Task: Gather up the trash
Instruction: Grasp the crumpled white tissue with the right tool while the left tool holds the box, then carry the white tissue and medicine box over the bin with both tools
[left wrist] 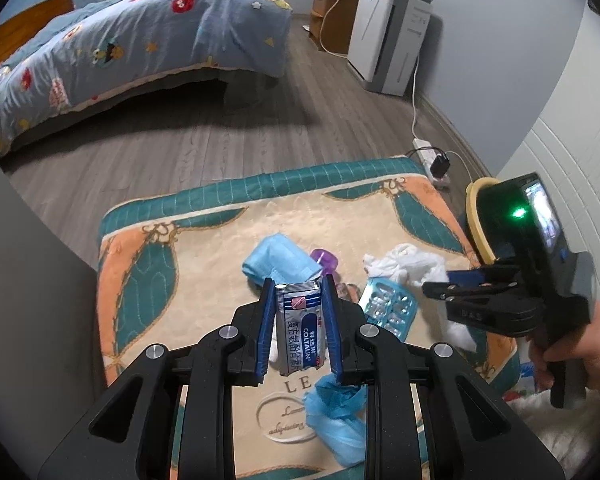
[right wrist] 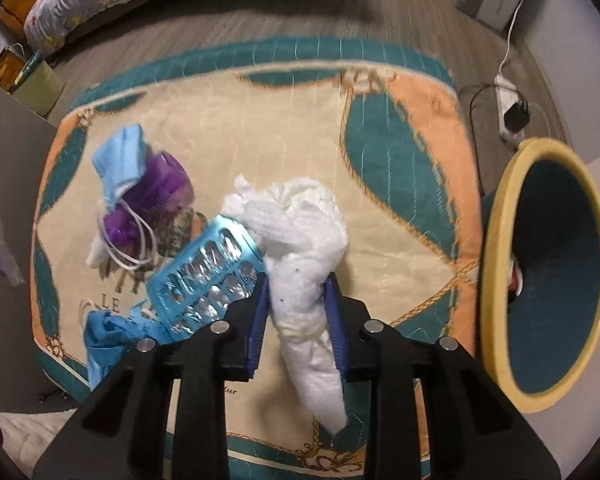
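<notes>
Left hand-held gripper [left wrist: 299,300] clamped on sachet [left wrist: 300,330]; right hand-held gripper [right wrist: 298,300] pinching tissue wad [right wrist: 300,248]. Risk: loose tissue tail snags blister pack [right wrist: 208,276], drags it off rug [right wrist: 260,128].

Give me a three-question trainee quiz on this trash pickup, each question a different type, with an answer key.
1. True or false: the left gripper is shut on a sachet.
2. Multiple choice: what sits between the right gripper's pads? A) the blister pack B) the tissue wad C) the mask
3. Short answer: on which side of the rug, in the right wrist view, does the bin stand?

Key: 1 true. 2 B; the pads press on the wad. 3 The right side, its opening tipped toward the camera.
</notes>
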{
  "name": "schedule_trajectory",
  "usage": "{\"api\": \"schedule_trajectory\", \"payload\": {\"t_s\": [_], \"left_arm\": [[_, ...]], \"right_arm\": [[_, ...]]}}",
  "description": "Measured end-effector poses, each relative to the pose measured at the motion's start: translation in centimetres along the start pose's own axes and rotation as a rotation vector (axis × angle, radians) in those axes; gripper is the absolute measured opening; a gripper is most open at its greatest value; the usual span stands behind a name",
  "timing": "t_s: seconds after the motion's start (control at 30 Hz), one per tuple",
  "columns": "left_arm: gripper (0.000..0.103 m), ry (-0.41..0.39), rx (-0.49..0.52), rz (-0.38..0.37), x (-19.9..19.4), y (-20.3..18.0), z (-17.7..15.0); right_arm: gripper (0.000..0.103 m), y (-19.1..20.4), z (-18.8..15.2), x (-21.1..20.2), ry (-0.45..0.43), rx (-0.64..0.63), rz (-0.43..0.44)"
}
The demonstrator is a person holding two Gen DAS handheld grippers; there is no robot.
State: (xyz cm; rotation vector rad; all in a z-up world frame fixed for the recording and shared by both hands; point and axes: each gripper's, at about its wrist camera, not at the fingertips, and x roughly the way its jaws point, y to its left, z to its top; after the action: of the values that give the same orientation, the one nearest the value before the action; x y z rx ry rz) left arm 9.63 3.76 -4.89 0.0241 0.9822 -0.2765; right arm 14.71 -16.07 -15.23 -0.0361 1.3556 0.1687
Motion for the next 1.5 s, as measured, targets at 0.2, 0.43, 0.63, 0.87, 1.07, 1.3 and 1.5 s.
{"api": "schedule_trajectory", "payload": {"t_s": [0.2,0.43,0.63,0.87,1.07,1.3,1.5], "left_arm": [[0.024,-0.013,0.013,0.005,-0.2,-0.8,0.2],[0.024,-0.018,0.033,0.004,0.1,-2.6,0.8],[0.024,-0.024,0.054,-0.006,0.6,-4.6,1.7],[0.024,-0.02,0.096,-0.028,1.9,-8.2,2.7],[0.024,-0.014,0.128,-0.052,3.2,-11.2,3.6],[0.024,-0.012,0.171,-0.086,4.5,-15.1,4.3],[0.024,-0.019,0.205,-0.135,5.3,-18.4,5.0]], "right_arm": [[0.027,-0.3,0.8,-3.9,-0.104,-0.004,-0.014],[0.027,-3.3,1.6,-7.4,-0.192,0.057,0.016],[0.027,-6.1,1.8,-9.7,-0.249,0.095,0.037],[0.027,-10.0,1.6,-11.0,-0.277,0.14,0.019],[0.027,-13.2,1.2,-11.8,-0.292,0.175,0.004],[0.027,-17.0,0.7,-13.7,-0.336,0.214,-0.018],[0.027,-21.4,-0.2,-14.6,-0.347,0.25,-0.075]]}}
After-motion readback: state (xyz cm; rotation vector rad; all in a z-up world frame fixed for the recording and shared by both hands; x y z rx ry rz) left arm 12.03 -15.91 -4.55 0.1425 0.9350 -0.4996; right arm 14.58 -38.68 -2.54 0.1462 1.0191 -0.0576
